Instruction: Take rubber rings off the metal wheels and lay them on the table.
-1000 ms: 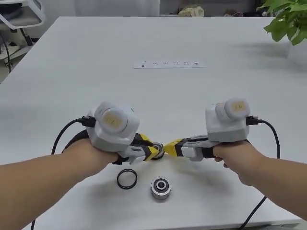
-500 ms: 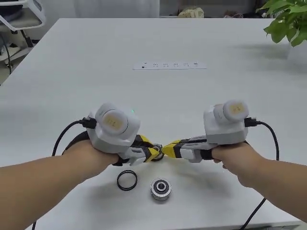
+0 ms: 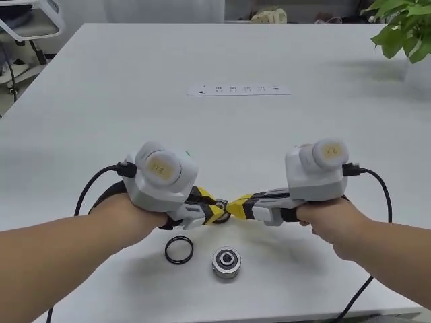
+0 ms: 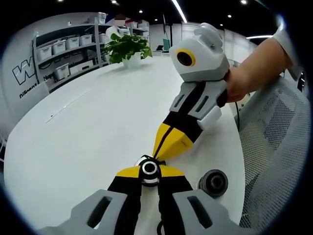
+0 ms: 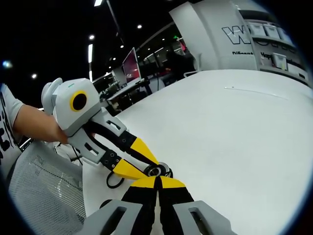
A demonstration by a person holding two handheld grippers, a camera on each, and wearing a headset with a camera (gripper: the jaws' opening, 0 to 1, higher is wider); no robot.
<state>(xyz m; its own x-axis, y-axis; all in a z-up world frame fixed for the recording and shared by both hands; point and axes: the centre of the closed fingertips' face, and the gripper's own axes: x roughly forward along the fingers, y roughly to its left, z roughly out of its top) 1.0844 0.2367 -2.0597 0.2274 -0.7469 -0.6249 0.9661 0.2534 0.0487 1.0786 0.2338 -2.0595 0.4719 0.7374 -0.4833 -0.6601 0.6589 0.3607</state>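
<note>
Horizontally, tip to tip, left tongs (image 3: 216, 213) clamp a wheel (image 4: 149, 169), right tongs (image 3: 236, 208) pinched shut

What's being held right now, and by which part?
The left gripper clamps a small metal wheel by its rim. The right gripper is closed at the wheel's edge; whether it grips anything cannot be told.
</note>
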